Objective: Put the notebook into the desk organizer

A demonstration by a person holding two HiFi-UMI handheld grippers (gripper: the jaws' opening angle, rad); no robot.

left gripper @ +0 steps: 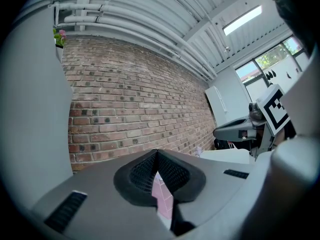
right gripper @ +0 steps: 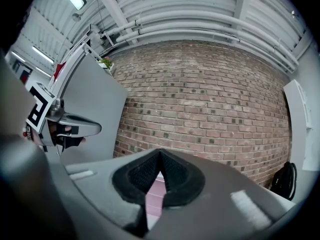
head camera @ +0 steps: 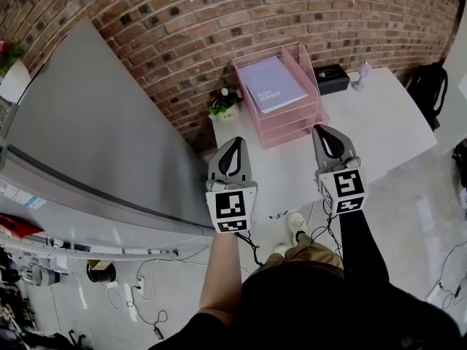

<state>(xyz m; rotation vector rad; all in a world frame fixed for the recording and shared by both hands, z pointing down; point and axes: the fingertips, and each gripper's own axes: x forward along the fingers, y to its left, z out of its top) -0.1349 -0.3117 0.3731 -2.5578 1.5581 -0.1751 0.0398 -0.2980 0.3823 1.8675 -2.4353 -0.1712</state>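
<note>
Head view shows the pale lilac rectangular notebook (head camera: 273, 84) lying flat in the top tray of the pink wire desk organizer (head camera: 292, 126), which stands on the white desk (head camera: 383, 122) against the brick wall. Judged from that, the task looks done, though from this steep angle I cannot be sure the notebook sits fully inside the tray rather than on its rim.

Left tongs (head camera: 233, 146) and right tongs (head camera: 326, 131) both hang level over the near part of the desk, one to each side of the organizer. The notebook is beyond them, toward the wall, and roughly between the two. Its long axis runs near to far, leaning a little left at the far end. The right tongs sit just beside the organizer's near right corner, so that hand is the nearer one. In the gripper views, each pair of jaws is pressed together with nothing between the pads.
</note>
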